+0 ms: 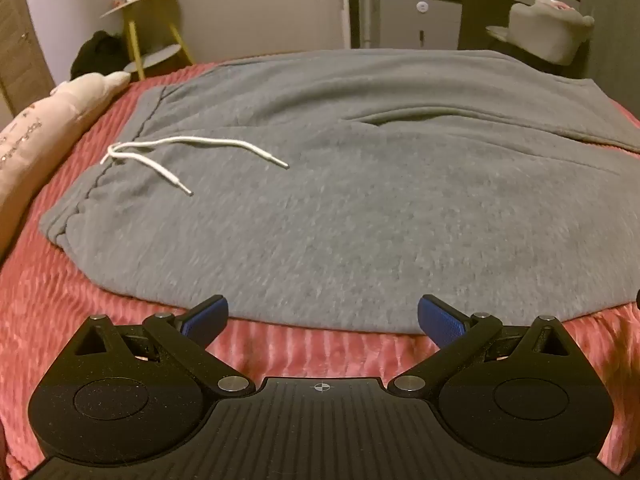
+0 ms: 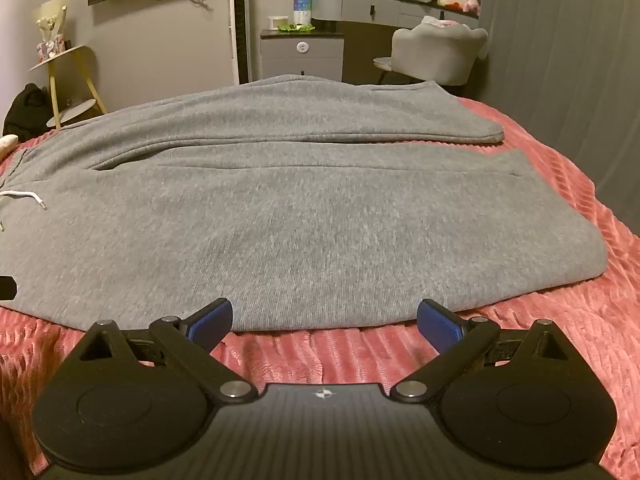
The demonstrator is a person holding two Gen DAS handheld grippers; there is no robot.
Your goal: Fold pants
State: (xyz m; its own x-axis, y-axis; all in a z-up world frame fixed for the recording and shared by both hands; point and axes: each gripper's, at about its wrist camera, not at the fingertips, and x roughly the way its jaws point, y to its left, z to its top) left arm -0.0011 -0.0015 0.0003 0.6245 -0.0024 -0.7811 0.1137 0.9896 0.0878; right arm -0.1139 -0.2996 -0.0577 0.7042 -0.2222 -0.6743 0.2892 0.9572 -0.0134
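Note:
Grey sweatpants [image 1: 360,200] lie flat on a pink ribbed bedspread [image 1: 320,348], waistband at the left with a white drawstring [image 1: 192,148] on top, legs running right. In the right wrist view the pants [image 2: 300,220] show two legs side by side, cuffs at the right. My left gripper [image 1: 323,316] is open and empty at the near edge of the pants, by the hip part. My right gripper [image 2: 325,318] is open and empty at the near edge of the near leg. Both hover just above the bedspread [image 2: 320,352].
A pink pillow [image 1: 44,136] lies left of the waistband. Beyond the bed stand a yellow side table [image 1: 148,28], a grey cabinet [image 2: 302,54], a grey chair [image 2: 436,54] and a vanity desk [image 2: 392,4]. The bed's right edge drops off near the cuffs.

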